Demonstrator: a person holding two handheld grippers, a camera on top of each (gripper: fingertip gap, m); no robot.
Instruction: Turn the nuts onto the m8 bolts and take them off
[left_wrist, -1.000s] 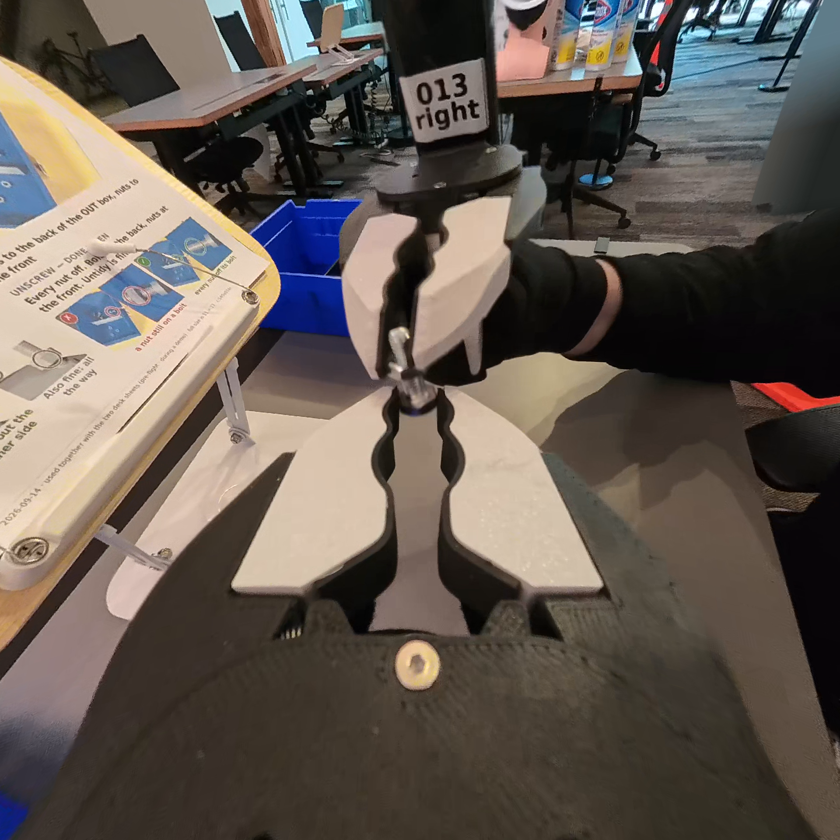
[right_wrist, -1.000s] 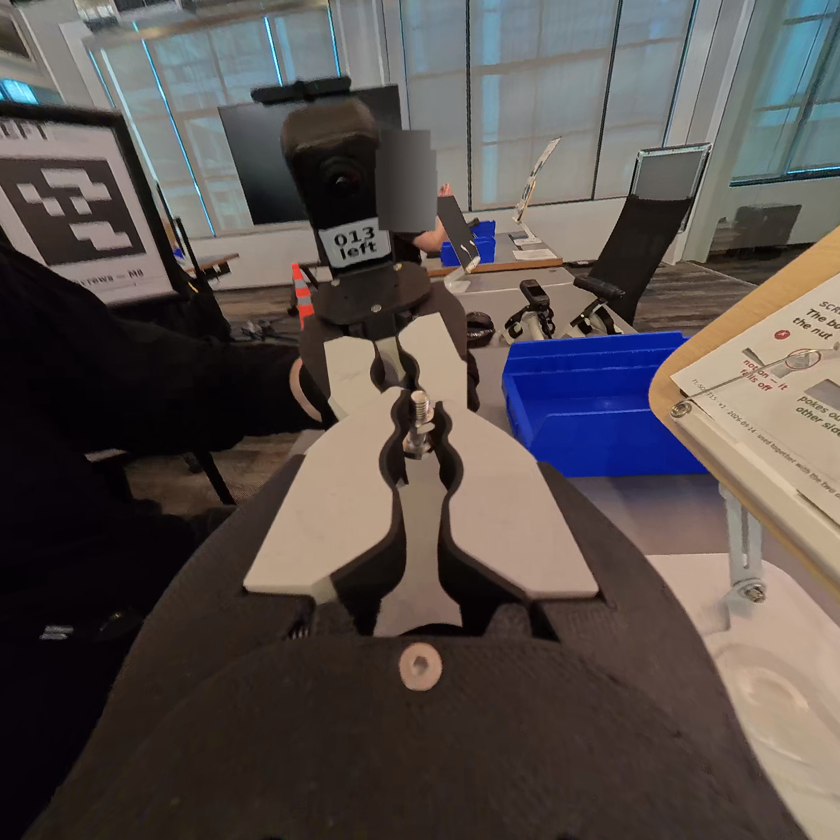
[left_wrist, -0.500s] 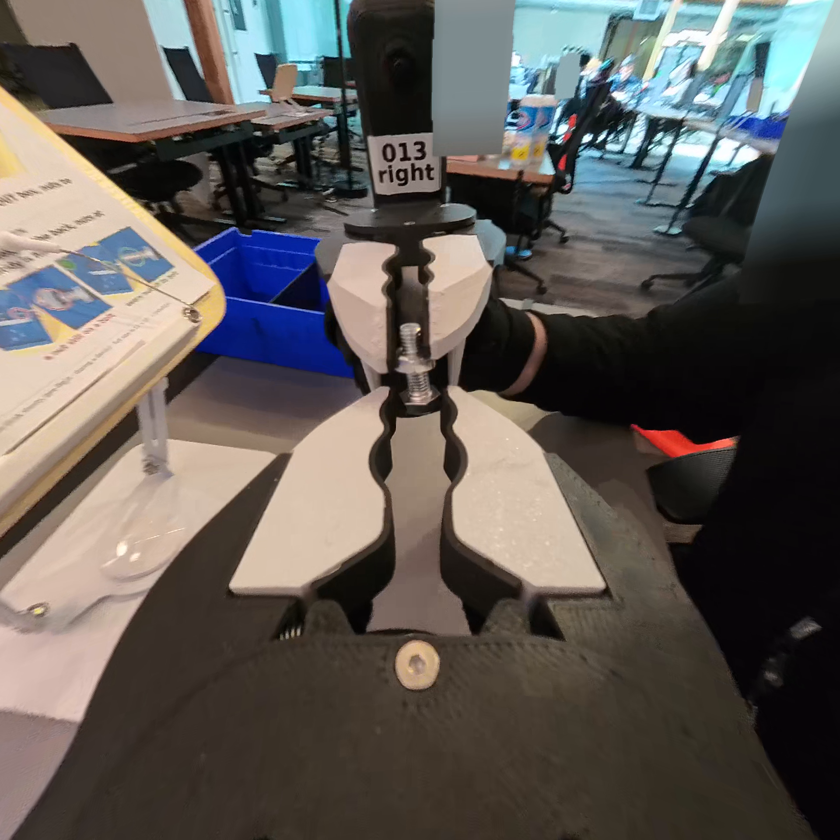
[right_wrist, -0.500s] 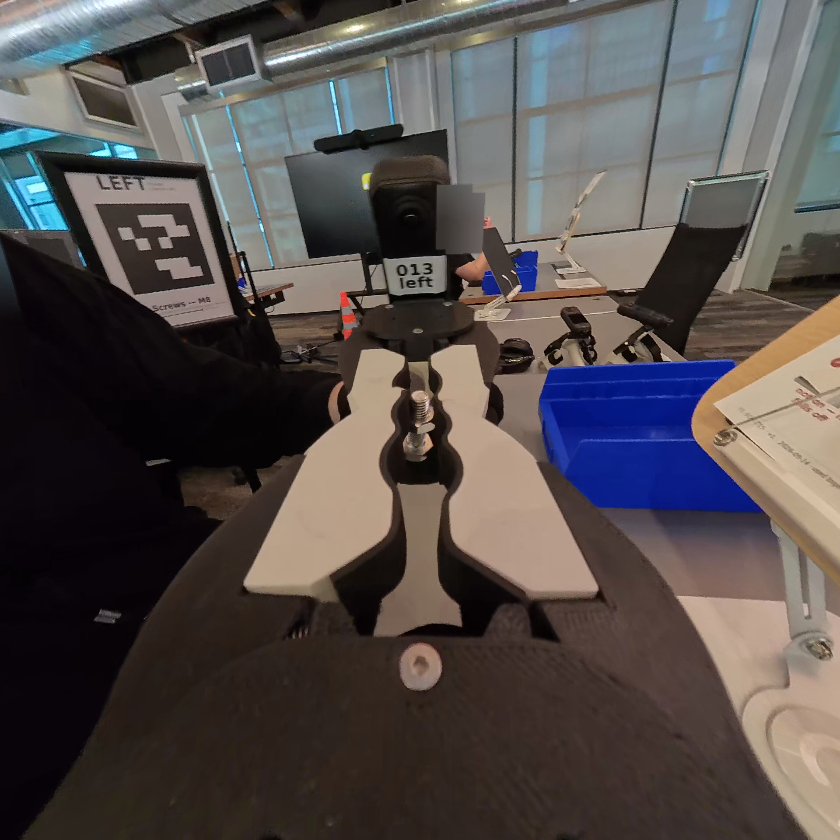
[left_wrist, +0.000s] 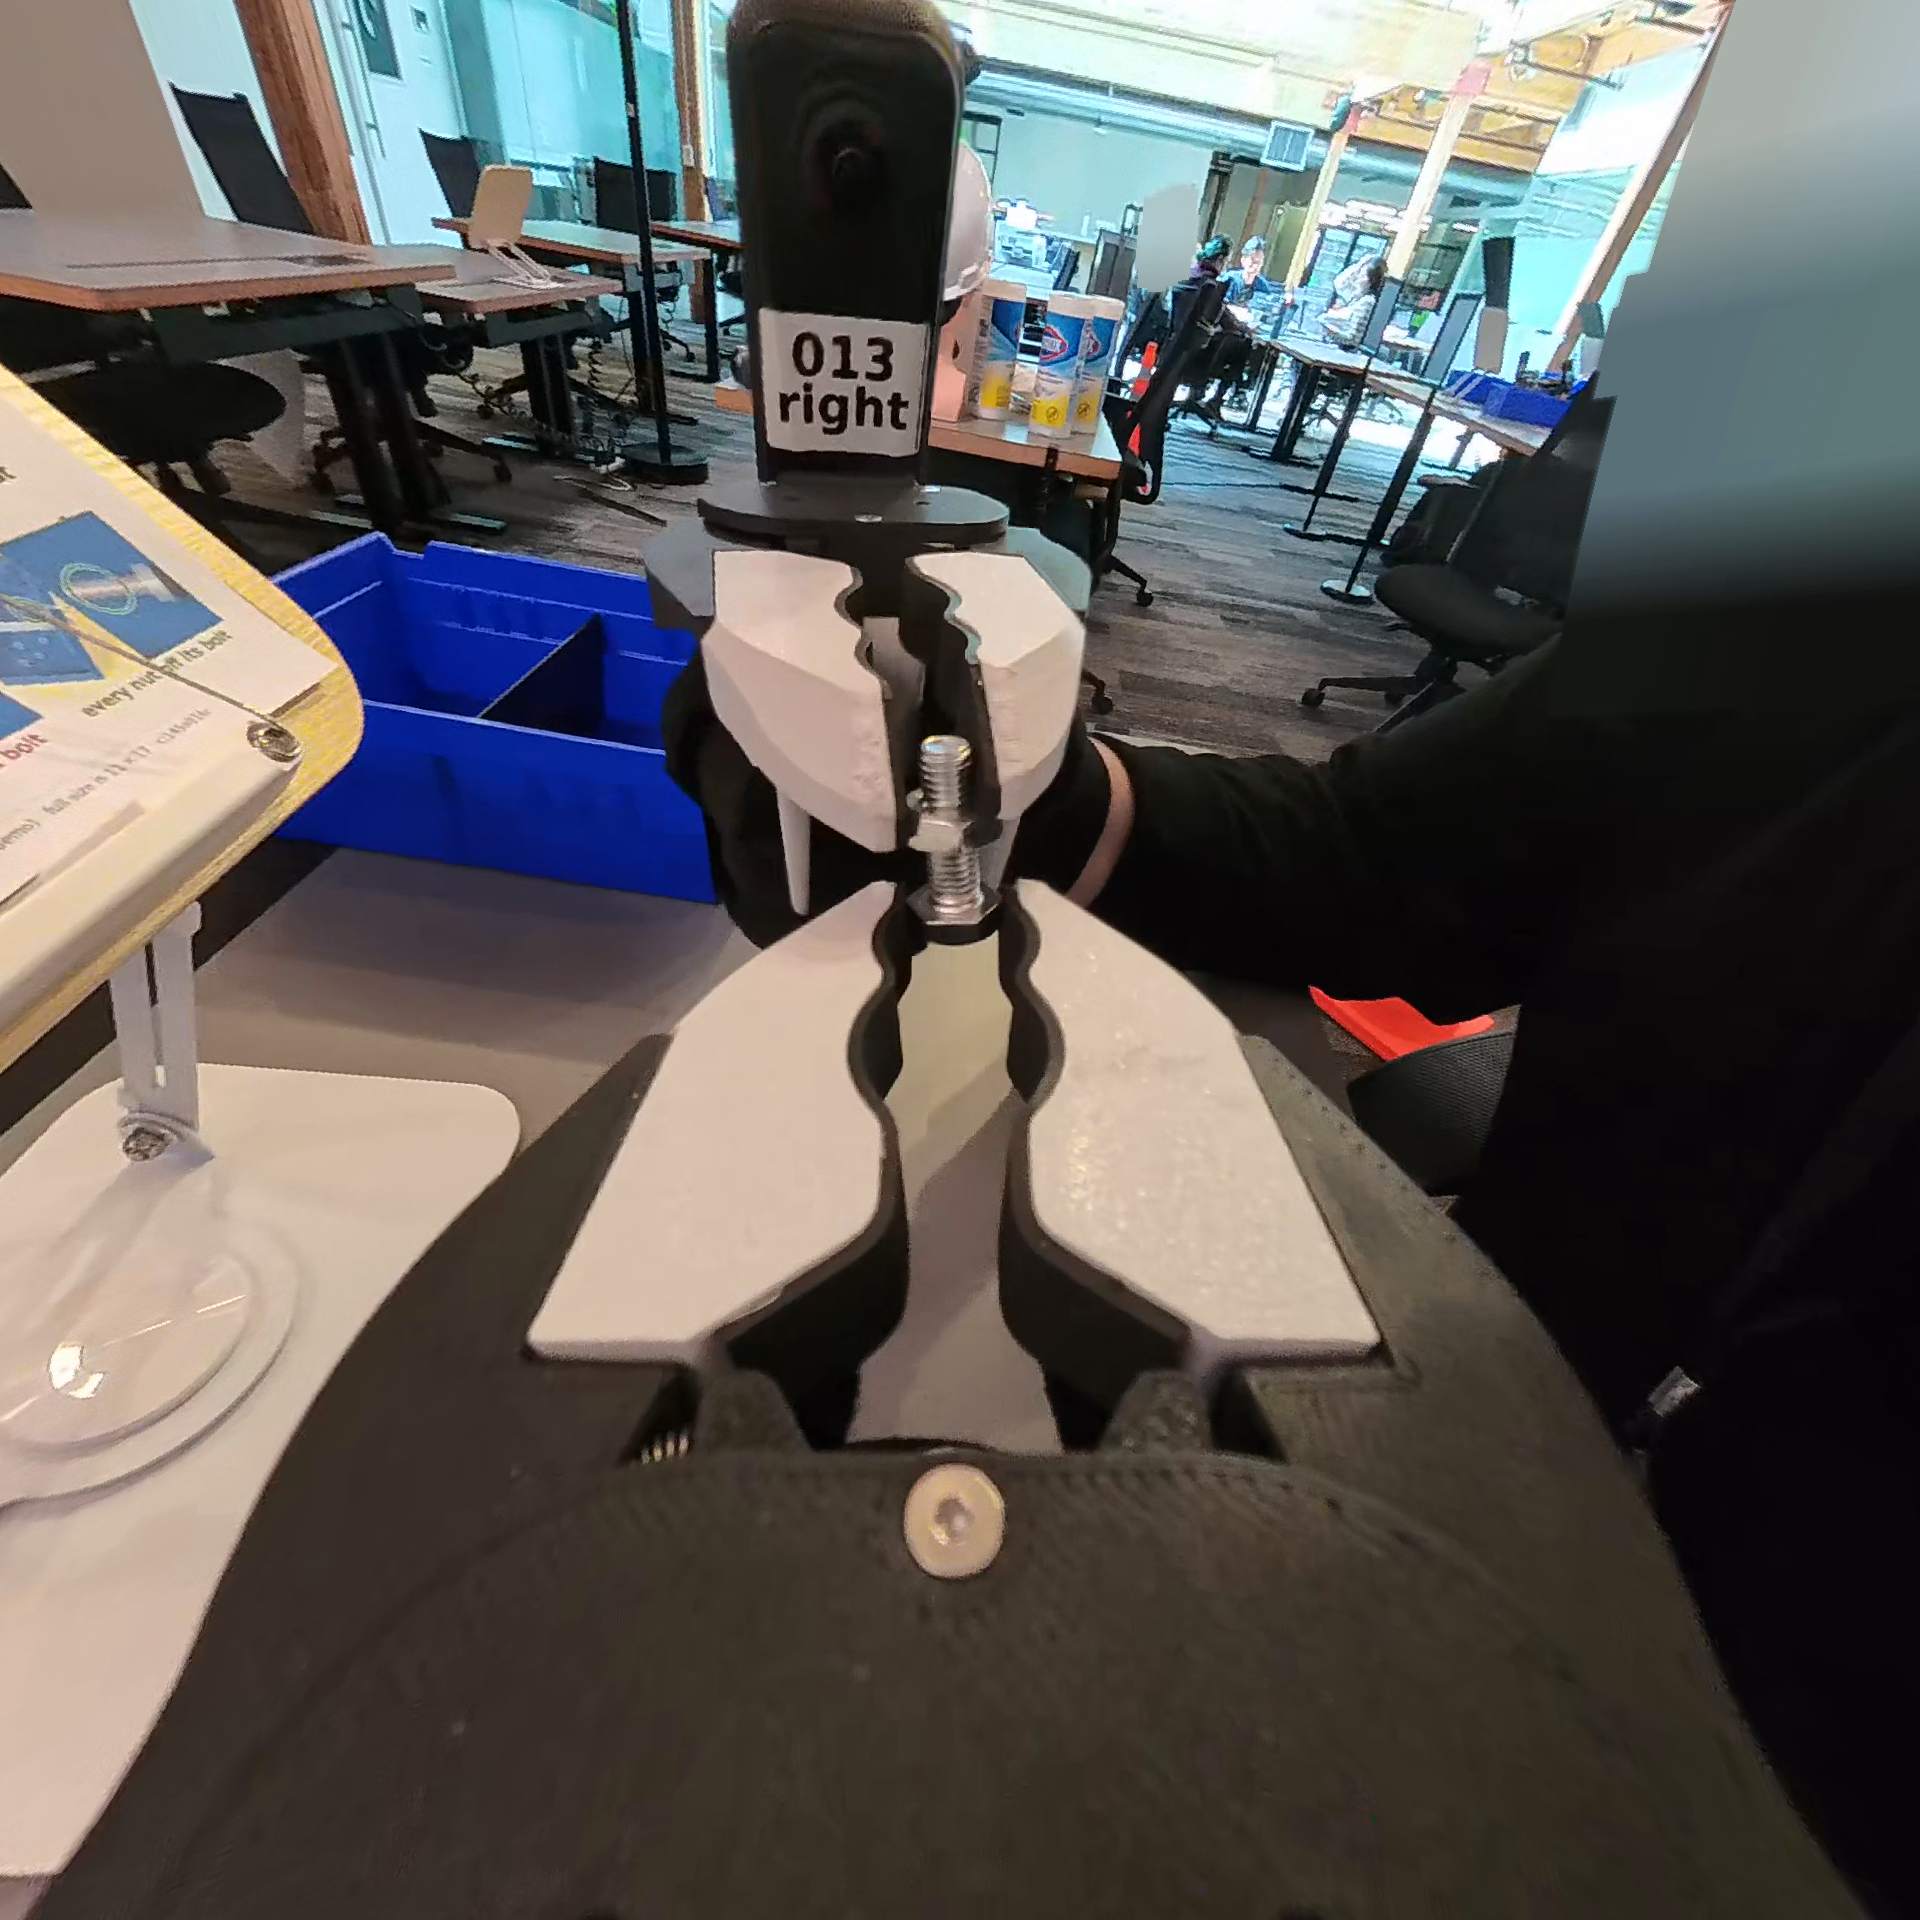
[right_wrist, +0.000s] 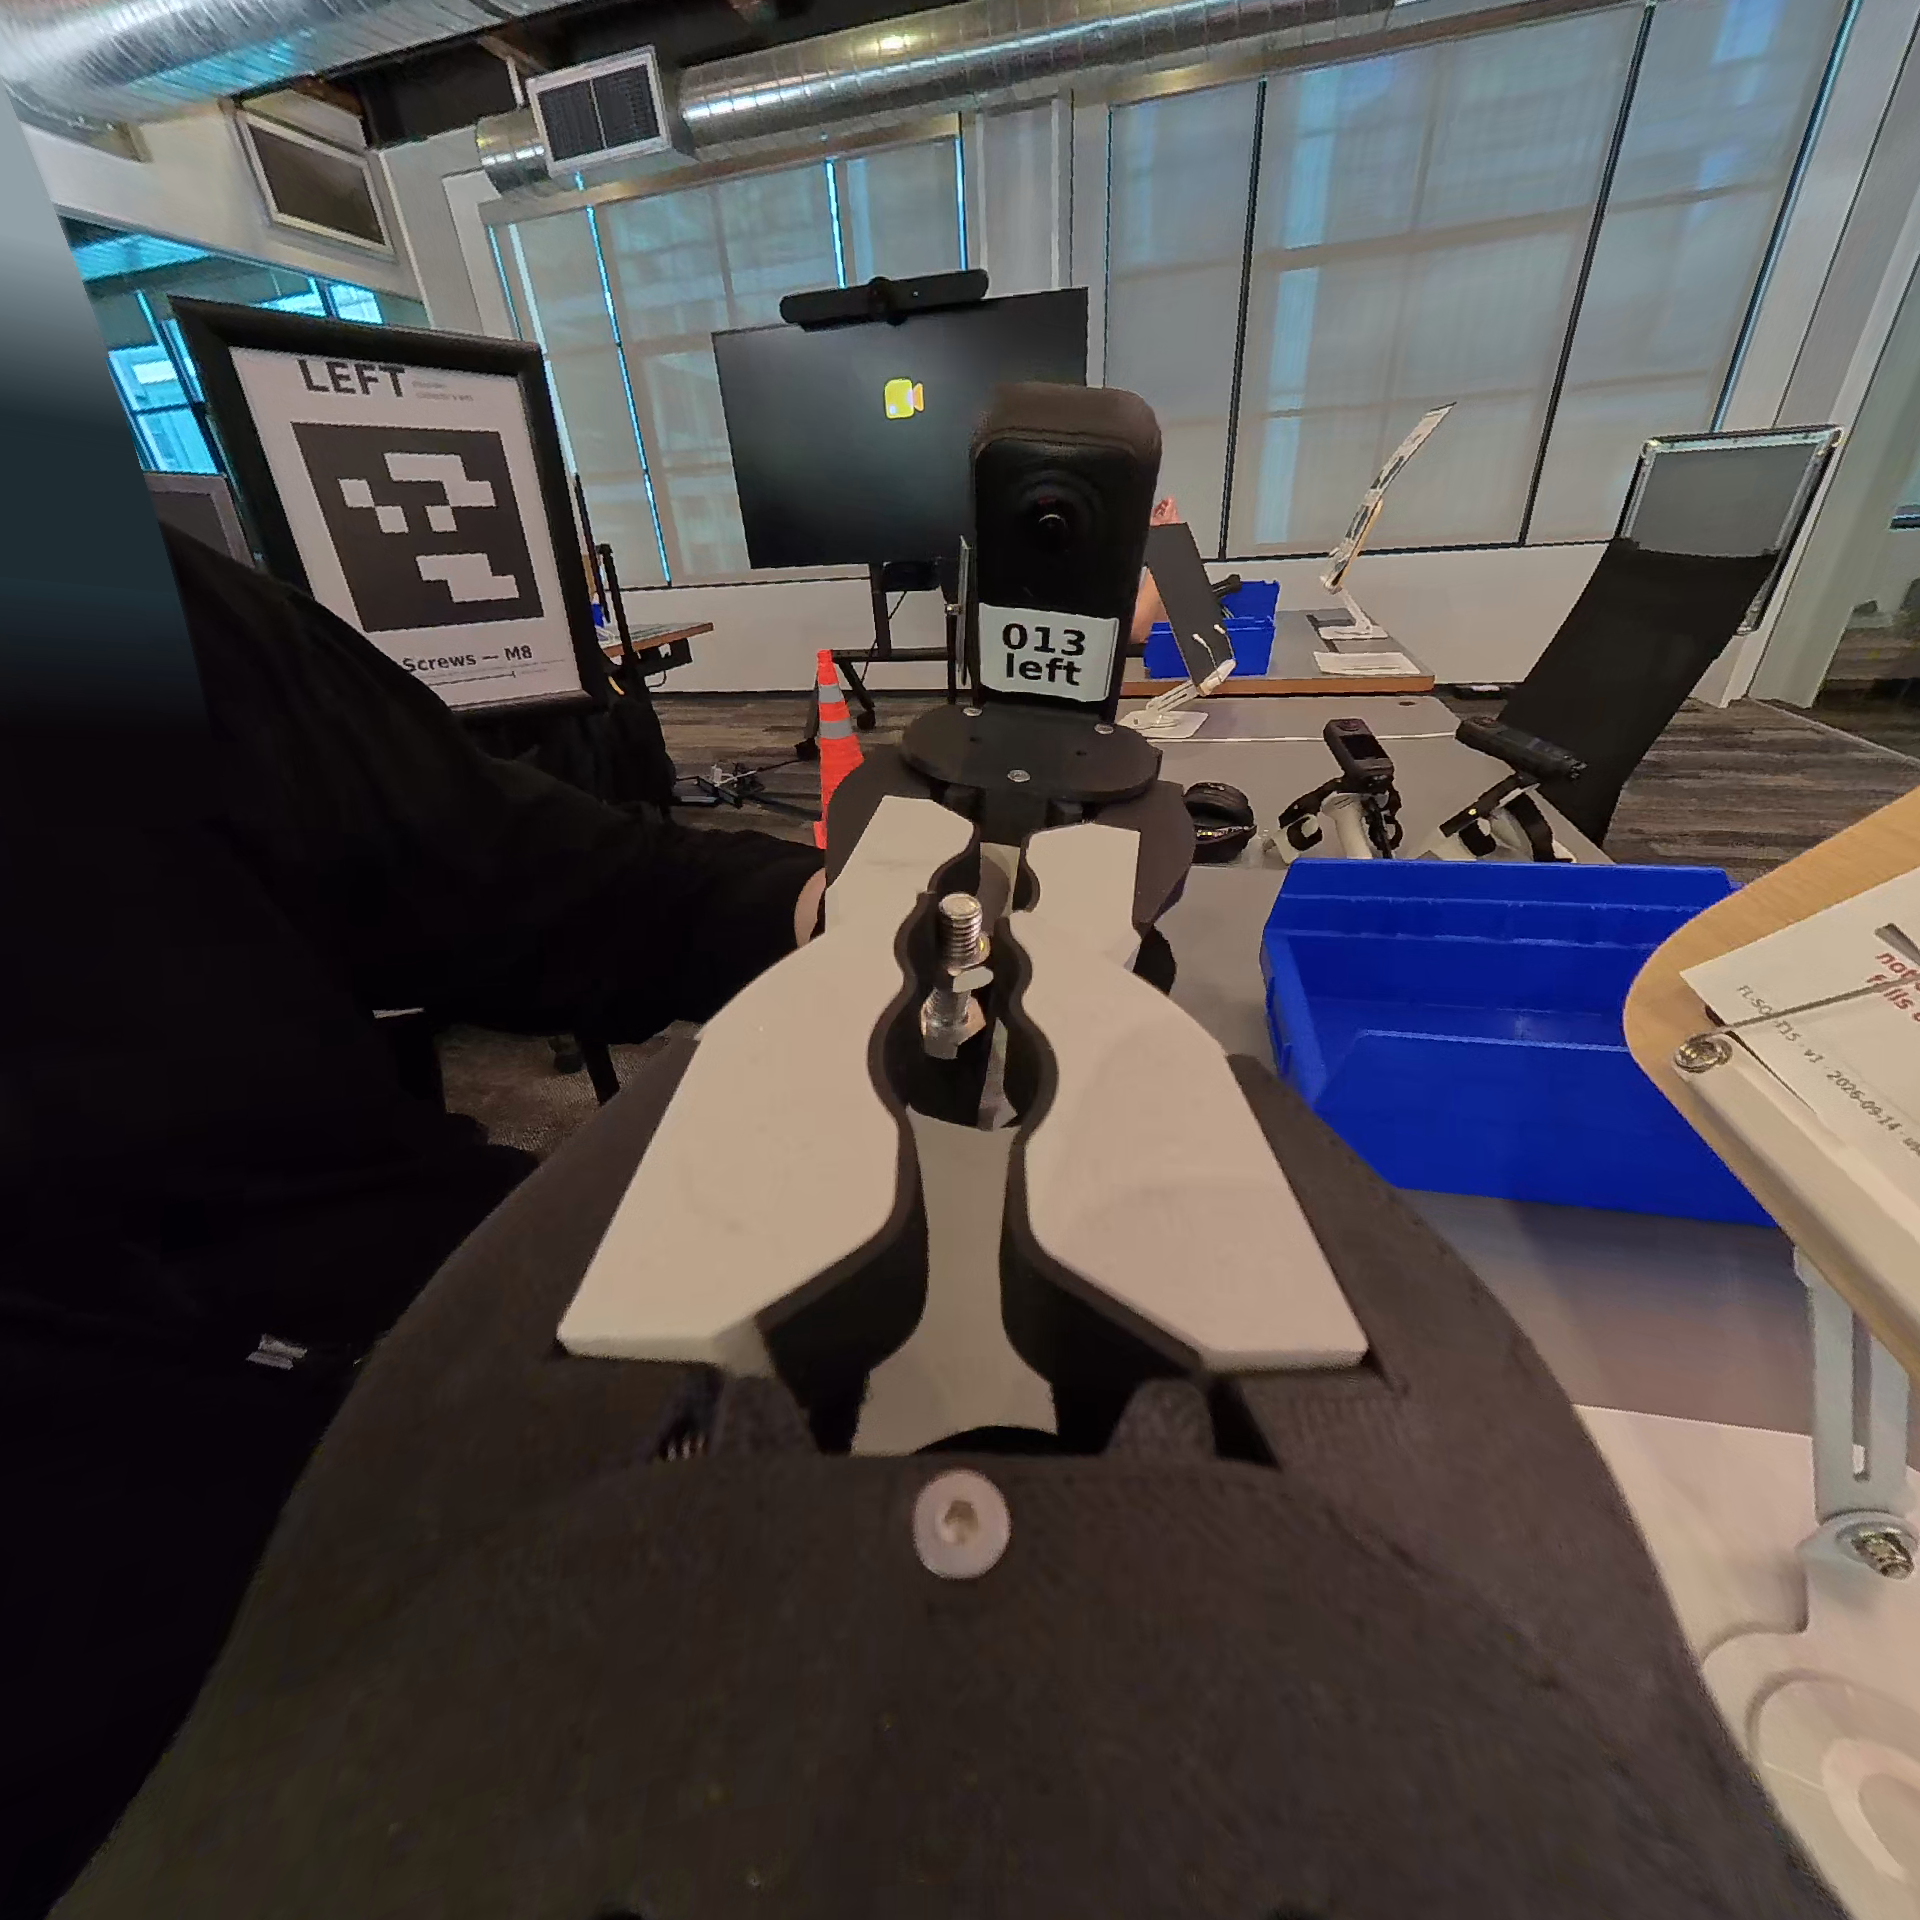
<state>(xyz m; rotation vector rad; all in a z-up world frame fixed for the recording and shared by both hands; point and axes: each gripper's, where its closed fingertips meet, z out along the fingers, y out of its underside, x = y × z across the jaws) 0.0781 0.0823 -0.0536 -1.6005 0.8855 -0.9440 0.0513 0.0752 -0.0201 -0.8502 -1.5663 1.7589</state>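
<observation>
A silver m8 bolt (left_wrist: 948, 881) stands upright between my two grippers, which face each other above the grey table (left_wrist: 468, 961). My left gripper (left_wrist: 951, 912) is shut on the bolt's hex head at the bottom. My right gripper (left_wrist: 940, 836) comes in from the far side and is shut on the silver nut (left_wrist: 938, 828), which sits partway up the thread. In the right wrist view the bolt (right_wrist: 961, 930) rises through my right gripper (right_wrist: 958, 951), with the nut (right_wrist: 975, 982) between its pads. The left gripper's fingers (right_wrist: 894, 847) lie beyond and below.
A blue bin (left_wrist: 499, 727) with a divider stands behind the grippers; it also shows in the right wrist view (right_wrist: 1486, 1039). A tilted instruction board (left_wrist: 135, 675) on a white stand (left_wrist: 156, 1039) is close beside them. The person's black sleeves (left_wrist: 1351, 831) reach in. Less than 4 cm separates the two grippers' tips.
The bolt was tilted a second ago and stands upright now. My left gripper has rolled level, and its pads eased off and closed again on the head. My right gripper keeps hold of the nut.
</observation>
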